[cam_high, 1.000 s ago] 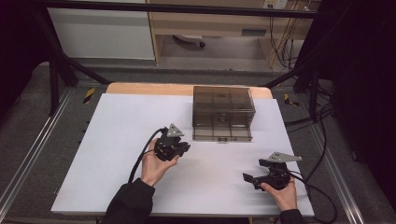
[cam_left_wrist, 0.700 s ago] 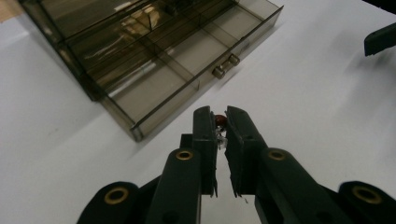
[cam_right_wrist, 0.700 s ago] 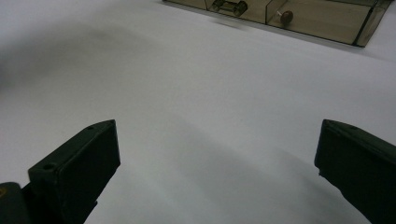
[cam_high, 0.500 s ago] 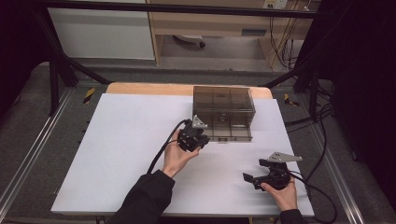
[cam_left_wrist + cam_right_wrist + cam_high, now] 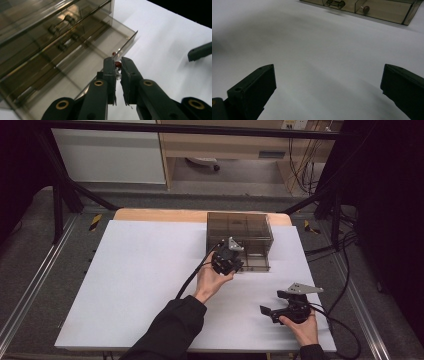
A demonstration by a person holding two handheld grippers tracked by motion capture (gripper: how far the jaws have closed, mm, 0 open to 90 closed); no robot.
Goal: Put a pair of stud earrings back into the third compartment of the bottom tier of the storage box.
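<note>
Red knob in left claw

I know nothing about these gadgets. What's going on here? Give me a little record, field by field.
Surface: white table
Box: smoky clear drawer cabinet at the table's far edge, bottom drawer pulled out a little
Left gripper: at the drawer front, jaws closed on its small red knob
Right gripper: jaws wide open, low over the table, away from the box
Hands: one hand holds the left gripper, the other the right
</note>
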